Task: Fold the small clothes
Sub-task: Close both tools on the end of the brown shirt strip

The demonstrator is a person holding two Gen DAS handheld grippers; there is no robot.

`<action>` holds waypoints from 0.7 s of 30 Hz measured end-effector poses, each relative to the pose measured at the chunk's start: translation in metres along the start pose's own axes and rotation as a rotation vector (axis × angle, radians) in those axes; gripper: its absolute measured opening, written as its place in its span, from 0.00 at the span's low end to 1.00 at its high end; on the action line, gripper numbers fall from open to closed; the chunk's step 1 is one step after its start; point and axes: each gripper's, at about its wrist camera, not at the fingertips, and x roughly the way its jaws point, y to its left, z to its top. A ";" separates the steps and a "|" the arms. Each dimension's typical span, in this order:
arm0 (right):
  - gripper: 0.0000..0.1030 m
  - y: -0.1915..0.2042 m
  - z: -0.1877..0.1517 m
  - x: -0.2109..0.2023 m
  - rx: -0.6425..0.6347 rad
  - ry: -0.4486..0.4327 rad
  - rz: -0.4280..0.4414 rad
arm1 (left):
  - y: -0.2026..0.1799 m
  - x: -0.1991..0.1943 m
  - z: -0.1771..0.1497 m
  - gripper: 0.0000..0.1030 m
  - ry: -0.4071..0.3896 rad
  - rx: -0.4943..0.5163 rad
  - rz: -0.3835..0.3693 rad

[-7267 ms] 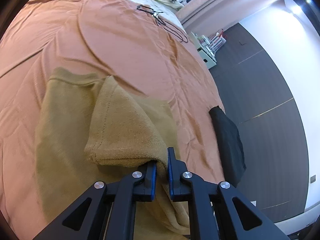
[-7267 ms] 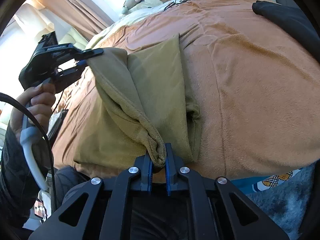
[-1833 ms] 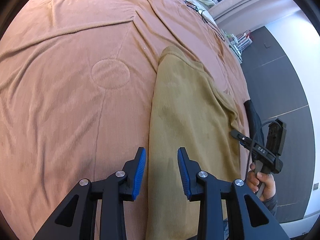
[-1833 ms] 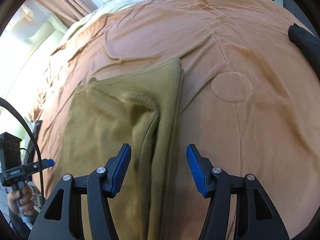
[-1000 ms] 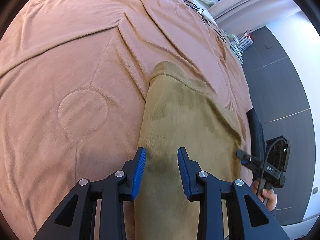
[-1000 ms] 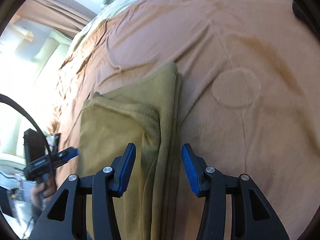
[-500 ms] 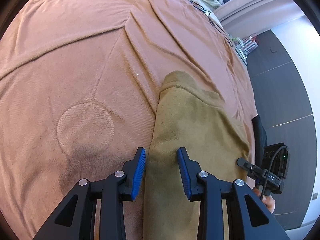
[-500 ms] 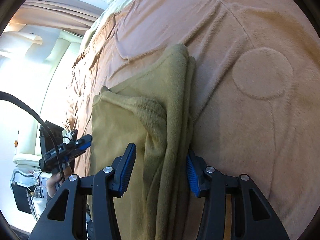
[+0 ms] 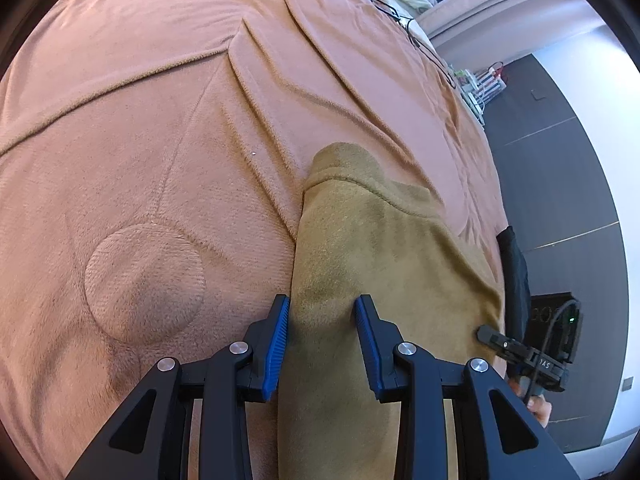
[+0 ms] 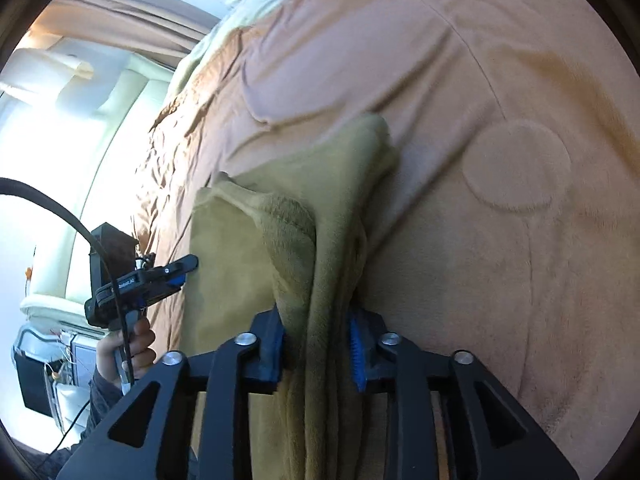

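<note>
An olive garment lies folded lengthwise on the orange blanket. My left gripper stands open astride its left long edge, and the cloth runs between the blue pads without being pinched. In the right wrist view the garment shows a sleeve flap folded over its stacked right edge. My right gripper has that bunched edge filling the space between its pads, which press on it while the jaws are opening slightly. Each gripper shows in the other's view: the right gripper and the left gripper.
A black garment lies at the bed's right edge, above dark floor. Black cables and soft toys sit at the far end of the bed. A hand holds the left gripper's handle. Curtains and a bright window are at the left.
Both grippers have come closer to the garment's long edges. The left now straddles the left edge. The right's jaws have drawn in around the stacked right edge, which looks more bunched.
</note>
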 end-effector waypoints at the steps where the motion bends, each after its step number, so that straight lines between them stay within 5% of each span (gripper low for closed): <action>1: 0.43 0.000 0.000 0.001 0.007 0.001 0.012 | 0.001 0.001 0.001 0.34 0.001 0.000 -0.003; 11: 0.45 -0.013 0.006 0.005 0.005 0.004 0.072 | 0.000 0.013 0.013 0.32 -0.009 0.015 -0.048; 15: 0.24 -0.011 0.006 0.007 -0.003 -0.004 0.026 | -0.007 0.012 0.012 0.14 -0.011 0.051 -0.050; 21: 0.15 0.019 0.001 -0.004 -0.059 -0.041 -0.022 | -0.025 -0.007 0.014 0.10 -0.040 0.090 -0.065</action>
